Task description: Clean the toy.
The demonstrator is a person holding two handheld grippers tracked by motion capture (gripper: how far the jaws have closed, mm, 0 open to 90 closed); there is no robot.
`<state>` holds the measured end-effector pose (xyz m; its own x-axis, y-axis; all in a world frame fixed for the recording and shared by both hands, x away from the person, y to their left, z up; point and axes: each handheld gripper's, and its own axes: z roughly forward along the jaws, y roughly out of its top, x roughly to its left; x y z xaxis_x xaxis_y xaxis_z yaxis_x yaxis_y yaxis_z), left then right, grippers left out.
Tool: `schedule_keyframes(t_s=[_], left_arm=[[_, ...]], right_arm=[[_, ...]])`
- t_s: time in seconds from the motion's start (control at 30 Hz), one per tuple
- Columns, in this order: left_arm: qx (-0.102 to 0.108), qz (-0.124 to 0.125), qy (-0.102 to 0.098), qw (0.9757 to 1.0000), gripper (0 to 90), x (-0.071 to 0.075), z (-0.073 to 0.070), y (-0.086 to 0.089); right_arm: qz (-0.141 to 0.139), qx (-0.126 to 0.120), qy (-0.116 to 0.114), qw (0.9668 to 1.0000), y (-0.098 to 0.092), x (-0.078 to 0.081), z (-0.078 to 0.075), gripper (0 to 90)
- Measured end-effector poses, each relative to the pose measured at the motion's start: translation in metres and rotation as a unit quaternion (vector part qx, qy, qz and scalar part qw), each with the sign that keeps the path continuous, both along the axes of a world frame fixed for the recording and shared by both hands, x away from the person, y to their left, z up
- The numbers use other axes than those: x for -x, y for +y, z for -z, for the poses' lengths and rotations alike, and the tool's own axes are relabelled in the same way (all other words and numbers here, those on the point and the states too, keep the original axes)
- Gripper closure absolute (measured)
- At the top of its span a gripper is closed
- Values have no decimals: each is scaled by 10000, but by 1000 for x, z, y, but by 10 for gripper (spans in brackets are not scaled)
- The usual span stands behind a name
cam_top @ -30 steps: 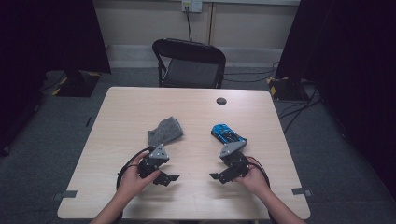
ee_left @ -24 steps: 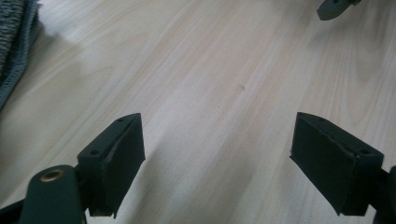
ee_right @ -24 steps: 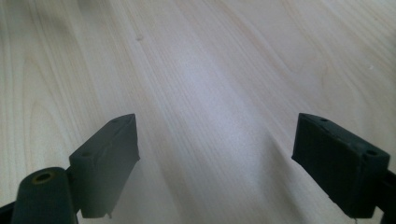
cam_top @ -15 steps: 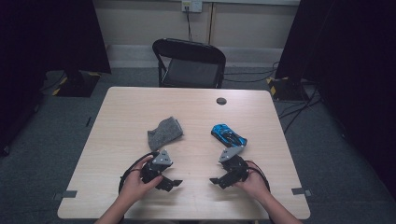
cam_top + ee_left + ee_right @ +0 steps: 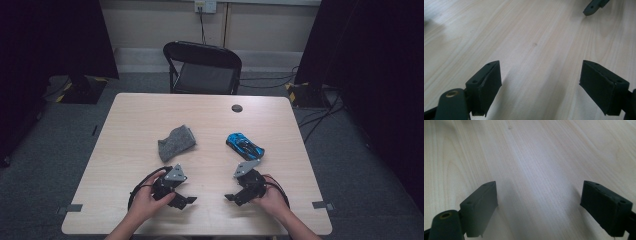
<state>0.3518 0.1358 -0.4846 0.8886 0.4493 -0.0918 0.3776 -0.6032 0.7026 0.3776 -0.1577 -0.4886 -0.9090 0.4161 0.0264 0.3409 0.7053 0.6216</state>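
A person sits at the near edge of a pale wood-grain table [image 5: 150, 115] with a black two-jaw gripper in each hand, both held low over the bare front part of the tabletop and turned in toward each other. The left gripper [image 5: 189, 200], with its grey three-cornered plate on top, has its jaws spread wide with nothing between them; in the left gripper view the two black pads [image 5: 490, 82] stand far apart over plain wood, and the tip of the other gripper pokes in at the upper right corner. The right gripper [image 5: 229, 197] is likewise wide open and empty, its pads [image 5: 606, 205] framing bare tabletop in the right gripper view. Farther back on the table lie the two things closest to the hands: a crumpled grey cloth [image 5: 176, 142], just beyond the left gripper, and a small blue and black toy car [image 5: 244, 145], just beyond the right gripper, set at a slant. The cloth and the car are apart from each other and neither is touched by a gripper. A small dark round disc [image 5: 237, 108] sits near the far edge of the table, and a black folding chair [image 5: 204, 67] stands behind it on the grey carpet.
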Motion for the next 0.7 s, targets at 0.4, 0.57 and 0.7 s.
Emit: schedule_keyframes(t_s=[0.4,0.57,0.7], left_arm=[[-81,175,-20,9998,172,5,6,-6],[-75,252,-20,9997,172,6,9,-7],[-203,367,-79,9991,162,7,11,-9]], right_arm=[[-94,-34,-56,9999,2,6,5,114],[-70,-158,-111,9998,0,8,7,109],[-92,-319,-194,9993,-3,10,10,100]])
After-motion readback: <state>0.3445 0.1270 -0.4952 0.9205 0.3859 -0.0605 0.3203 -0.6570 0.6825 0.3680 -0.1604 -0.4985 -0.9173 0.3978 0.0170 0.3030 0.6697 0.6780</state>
